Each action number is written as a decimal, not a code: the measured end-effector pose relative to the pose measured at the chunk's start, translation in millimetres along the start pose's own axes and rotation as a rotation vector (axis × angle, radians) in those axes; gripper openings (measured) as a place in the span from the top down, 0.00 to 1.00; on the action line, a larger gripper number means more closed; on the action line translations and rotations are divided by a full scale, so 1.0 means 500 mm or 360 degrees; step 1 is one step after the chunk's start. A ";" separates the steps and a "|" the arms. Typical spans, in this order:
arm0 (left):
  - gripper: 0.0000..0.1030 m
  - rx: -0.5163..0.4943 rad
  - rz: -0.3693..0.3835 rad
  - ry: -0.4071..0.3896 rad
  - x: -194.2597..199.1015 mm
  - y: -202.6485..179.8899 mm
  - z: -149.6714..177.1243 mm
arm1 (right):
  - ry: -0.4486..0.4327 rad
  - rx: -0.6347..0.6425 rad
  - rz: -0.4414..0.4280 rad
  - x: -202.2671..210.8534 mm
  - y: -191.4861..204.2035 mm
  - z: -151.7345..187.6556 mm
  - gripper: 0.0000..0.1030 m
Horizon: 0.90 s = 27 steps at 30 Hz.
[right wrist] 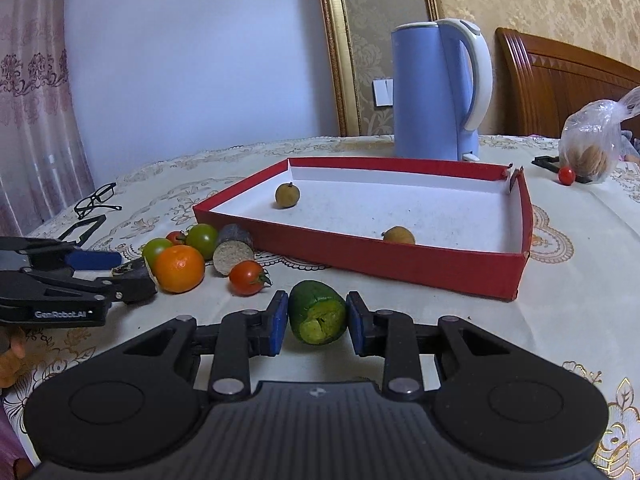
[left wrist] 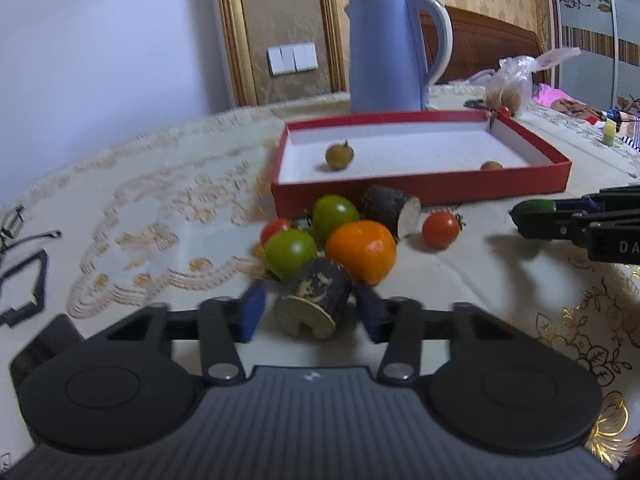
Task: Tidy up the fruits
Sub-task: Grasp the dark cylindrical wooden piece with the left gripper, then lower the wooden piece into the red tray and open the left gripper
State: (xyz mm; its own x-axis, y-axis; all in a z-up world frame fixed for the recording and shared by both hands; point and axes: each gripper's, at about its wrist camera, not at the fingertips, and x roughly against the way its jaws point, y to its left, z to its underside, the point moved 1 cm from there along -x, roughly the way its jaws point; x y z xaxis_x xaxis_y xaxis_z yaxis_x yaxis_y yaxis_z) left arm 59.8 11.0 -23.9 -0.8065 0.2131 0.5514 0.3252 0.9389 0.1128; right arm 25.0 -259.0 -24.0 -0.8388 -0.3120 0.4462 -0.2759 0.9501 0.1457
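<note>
Only two small brown fruits (right wrist: 287,195) (right wrist: 399,235) lie in the red box (right wrist: 360,258); most of the work is left. The left tongs (left wrist: 306,308) stand open around a dark cane piece (left wrist: 314,300), apparently not yet clamped; the right tongs (right wrist: 318,318) bracket a green fruit (right wrist: 318,318), grip uncertain. An orange (right wrist: 179,268), tomatoes and another cane piece (right wrist: 234,250) crowd the desk (right wrist: 560,300) beside the box; a blue kettle (right wrist: 436,92) stands behind.

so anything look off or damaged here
The green fruit between the right gripper fingers is split open at its near end. One red box corner gapes.
</note>
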 end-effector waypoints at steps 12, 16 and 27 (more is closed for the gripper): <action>0.63 0.0053 -0.0013 -0.0048 0.027 0.002 0.004 | -0.0003 0.0009 0.0001 -0.001 0.002 0.001 0.70; 0.63 0.0057 -0.0061 -0.0074 0.041 -0.003 -0.004 | -0.0006 0.0015 0.0001 0.000 0.003 0.000 0.70; 0.63 -0.0024 -0.0060 -0.0174 0.062 -0.056 -0.076 | -0.0013 0.0062 -0.0017 0.019 0.011 0.011 0.70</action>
State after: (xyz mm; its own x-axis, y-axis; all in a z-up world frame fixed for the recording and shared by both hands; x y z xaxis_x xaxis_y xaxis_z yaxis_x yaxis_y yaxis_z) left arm 44.3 -19.1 21.3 -0.8672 0.2068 0.4529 0.3003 0.9428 0.1445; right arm 12.8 -256.8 -23.8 -0.8395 -0.3225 0.4374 -0.3029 0.9459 0.1163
